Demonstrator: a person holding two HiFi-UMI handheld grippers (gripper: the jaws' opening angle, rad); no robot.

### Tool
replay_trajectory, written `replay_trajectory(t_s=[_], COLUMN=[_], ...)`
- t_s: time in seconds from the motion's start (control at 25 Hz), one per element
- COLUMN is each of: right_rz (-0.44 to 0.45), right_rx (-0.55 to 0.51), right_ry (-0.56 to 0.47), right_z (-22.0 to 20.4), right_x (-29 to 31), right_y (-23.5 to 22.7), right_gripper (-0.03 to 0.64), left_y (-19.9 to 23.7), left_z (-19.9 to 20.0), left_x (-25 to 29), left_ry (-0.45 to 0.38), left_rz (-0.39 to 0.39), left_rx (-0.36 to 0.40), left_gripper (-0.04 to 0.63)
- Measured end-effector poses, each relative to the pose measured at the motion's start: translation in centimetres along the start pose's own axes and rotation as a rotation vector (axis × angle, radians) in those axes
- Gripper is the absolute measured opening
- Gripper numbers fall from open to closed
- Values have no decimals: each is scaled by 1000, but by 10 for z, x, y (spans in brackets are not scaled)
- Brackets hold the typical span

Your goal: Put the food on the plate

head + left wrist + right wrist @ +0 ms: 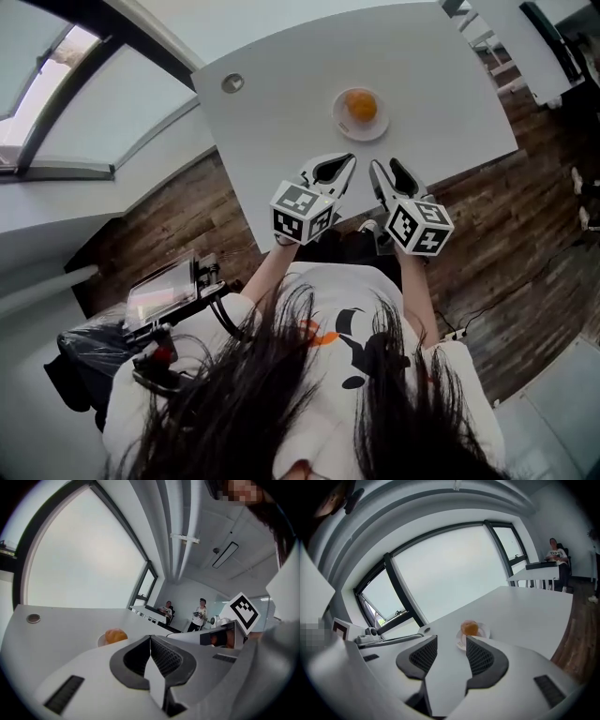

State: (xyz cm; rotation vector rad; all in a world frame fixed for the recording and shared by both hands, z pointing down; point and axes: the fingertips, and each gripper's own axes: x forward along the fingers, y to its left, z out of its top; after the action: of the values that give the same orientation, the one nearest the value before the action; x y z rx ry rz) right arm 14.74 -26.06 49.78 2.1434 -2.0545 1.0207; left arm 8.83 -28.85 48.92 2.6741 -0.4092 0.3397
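A round orange piece of food [361, 105] lies on a small white plate [343, 125] at the far middle of the white table [281, 112]. Both grippers hover over the table's near edge, short of the plate and pointing toward it. My left gripper [348, 160] is shut with its tips meeting and nothing held; in the left gripper view the left gripper [150, 637] points just right of the food [115, 635]. My right gripper [385, 166] holds nothing. The right gripper view shows the right gripper [452, 638] with its jaws a little apart, and the food [469, 628] on its plate [483, 632] beyond them.
A round grommet [232, 82] is set in the table's far left corner. Wooden floor [525, 216] runs right of the table, with other white tables [525, 47] beyond. A dark stand with gear [169, 309] stands at my left. Two people [200, 613] are across the room.
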Motion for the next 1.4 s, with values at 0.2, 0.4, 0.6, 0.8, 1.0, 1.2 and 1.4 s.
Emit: replay_trajectory(t_s=[0.2, 0.4, 0.6, 0.8, 1.0, 1.2, 1.4], right_rz=[-25, -26, -3, 21, 72, 129, 155], right_rx=[17, 6, -2, 19, 30, 32, 29], right_ry=[-29, -71, -82, -87, -97, -94, -86], right_z=[5, 13, 20, 1, -14, -38, -73], right_x=[-15, -36, -58, -111, -156, -198, -256], right_y=[-12, -16, -4, -28, -39, -46, -58], right_gripper=[201, 201, 201, 201, 201, 201, 201], left_y=[-10, -25, -37, -104, -158, -209, -272], left_z=[10, 20, 23, 1, -19, -45, -83], left_x=[6, 7, 6, 14, 1, -17, -30], left_ry=[-11, -45, -49, -36, -35, -41, -19], left_rz=[-20, -14, -13, -23, 6, 57, 82], left_rx=[30, 50, 40, 78, 114, 121, 140], left_gripper=[5, 5, 5, 5, 5, 5, 5])
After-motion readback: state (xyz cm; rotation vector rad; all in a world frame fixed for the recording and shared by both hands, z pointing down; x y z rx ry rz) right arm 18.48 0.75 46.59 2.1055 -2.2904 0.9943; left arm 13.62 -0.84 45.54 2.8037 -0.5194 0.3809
